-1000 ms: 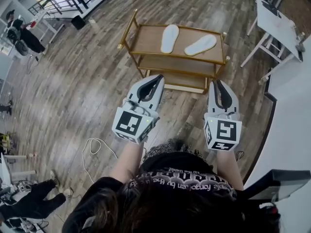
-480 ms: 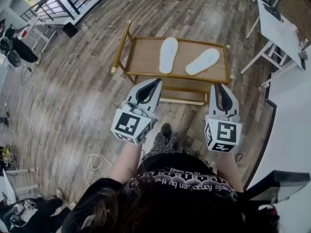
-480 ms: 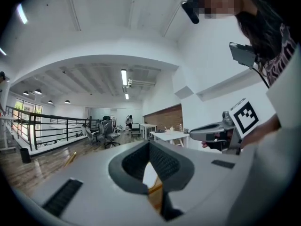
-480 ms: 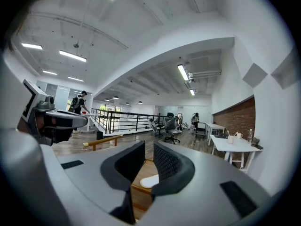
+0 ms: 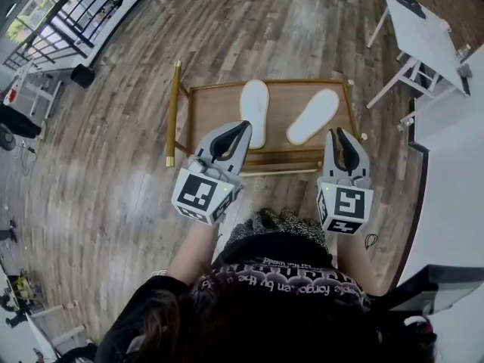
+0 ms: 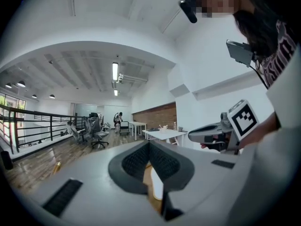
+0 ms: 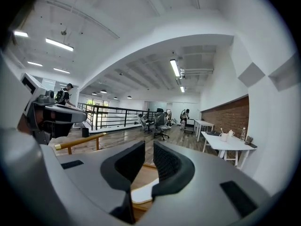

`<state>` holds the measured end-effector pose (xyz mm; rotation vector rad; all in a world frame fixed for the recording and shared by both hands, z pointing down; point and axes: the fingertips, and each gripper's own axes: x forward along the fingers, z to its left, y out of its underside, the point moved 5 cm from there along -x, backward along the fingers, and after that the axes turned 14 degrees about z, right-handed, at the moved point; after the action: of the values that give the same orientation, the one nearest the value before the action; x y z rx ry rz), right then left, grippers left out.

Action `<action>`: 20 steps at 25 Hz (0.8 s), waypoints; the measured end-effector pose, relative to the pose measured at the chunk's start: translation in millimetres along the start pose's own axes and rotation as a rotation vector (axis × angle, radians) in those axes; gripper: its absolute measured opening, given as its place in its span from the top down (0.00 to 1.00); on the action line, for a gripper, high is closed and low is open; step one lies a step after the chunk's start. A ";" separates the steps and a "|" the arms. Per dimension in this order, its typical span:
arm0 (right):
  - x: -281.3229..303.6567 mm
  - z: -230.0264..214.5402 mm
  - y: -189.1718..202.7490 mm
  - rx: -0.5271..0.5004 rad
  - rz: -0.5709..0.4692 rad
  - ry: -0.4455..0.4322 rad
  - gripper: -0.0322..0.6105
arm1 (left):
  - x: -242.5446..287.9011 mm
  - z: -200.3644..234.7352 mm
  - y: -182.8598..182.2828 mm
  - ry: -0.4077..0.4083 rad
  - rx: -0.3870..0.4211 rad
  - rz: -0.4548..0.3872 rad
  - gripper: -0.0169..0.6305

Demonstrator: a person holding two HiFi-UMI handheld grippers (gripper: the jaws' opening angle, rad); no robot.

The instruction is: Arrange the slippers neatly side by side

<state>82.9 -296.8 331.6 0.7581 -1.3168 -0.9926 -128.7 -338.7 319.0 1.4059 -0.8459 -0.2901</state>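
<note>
Two white slippers lie soles-up on the top shelf of a gold-framed wooden cart (image 5: 265,84). The left slipper (image 5: 255,112) lies straight; the right slipper (image 5: 313,116) is angled away to the right, with a gap between them. Both grippers hover at the cart's near edge, above the shelf and touching nothing. My left gripper (image 5: 240,127) has its tips together over the left slipper's near end, which shows white (image 6: 157,192) beneath the jaws. My right gripper (image 5: 338,133) has a narrow gap between its tips, empty, just right of the right slipper (image 7: 141,192).
The cart has lower shelves and a gold handle bar (image 5: 172,112) on its left side. A white table (image 5: 423,29) stands at the far right, and a white wall ledge (image 5: 446,203) runs along the right. A black railing (image 5: 68,21) runs along the far left, above wooden floor.
The cart with the slippers has come nearer and turned square in the head view as the person walked up. Both grippers hold the same pose; their tips now reach the cart's near edge.
</note>
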 end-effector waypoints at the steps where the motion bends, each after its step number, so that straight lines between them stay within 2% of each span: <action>1: 6.4 -1.3 -0.7 0.002 0.009 0.006 0.89 | 6.5 3.2 -1.0 0.011 -0.006 0.000 0.98; 8: 54.7 -23.4 2.7 0.004 0.074 0.011 0.89 | 56.6 23.2 0.0 0.040 -0.034 0.020 0.98; 14: 107.7 -47.5 -4.9 -0.006 0.103 -0.029 0.89 | 101.8 51.5 -12.3 0.000 -0.034 0.045 0.98; 20: 146.8 -71.1 -14.4 0.016 0.110 -0.028 0.89 | 135.9 70.6 -28.6 -0.035 -0.042 0.031 0.98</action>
<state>147.2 -442.1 371.2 0.6785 -1.3770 -0.9087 -74.2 -483.8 334.6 1.3505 -0.8848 -0.3077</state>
